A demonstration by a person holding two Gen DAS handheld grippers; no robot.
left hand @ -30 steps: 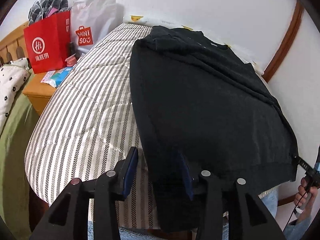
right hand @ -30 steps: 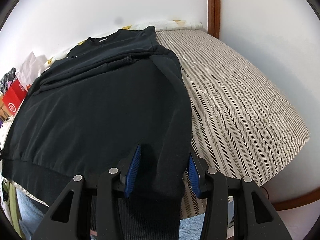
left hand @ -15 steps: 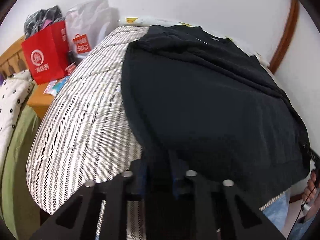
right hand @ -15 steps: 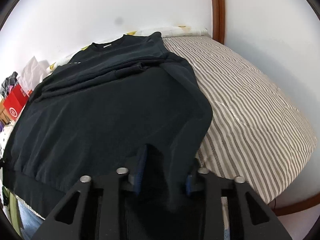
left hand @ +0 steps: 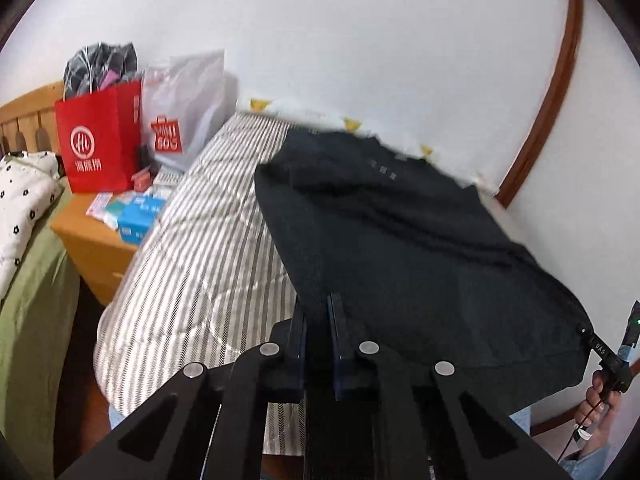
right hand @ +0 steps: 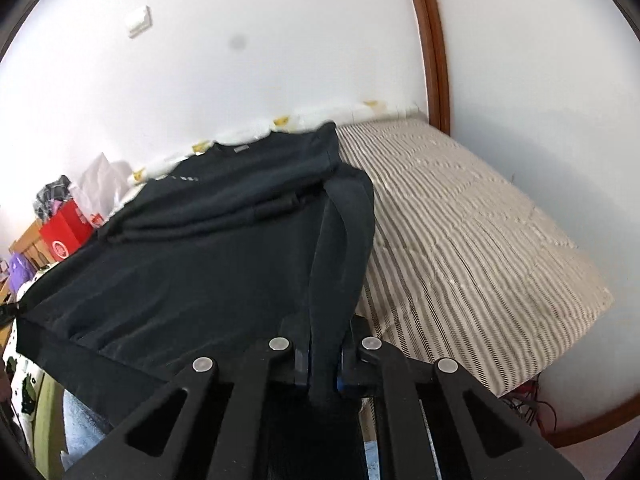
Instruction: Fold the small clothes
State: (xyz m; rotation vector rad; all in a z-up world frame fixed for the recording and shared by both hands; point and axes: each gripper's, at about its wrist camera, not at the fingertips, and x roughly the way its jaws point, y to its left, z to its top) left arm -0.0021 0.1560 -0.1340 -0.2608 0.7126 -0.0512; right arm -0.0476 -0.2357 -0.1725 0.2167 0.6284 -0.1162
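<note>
Left gripper: clamped on near hem of black sweatshirt, wide a second ago | Right gripper: clamped likewise on near right edge | Sweatshirt: spread on striped bed, near end now lifting | Meaning: bottom-to-collar fold starting

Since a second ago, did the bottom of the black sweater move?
Yes. The black sweater's near edge has lifted off the striped bed, pinched in the left gripper and right gripper.
</note>
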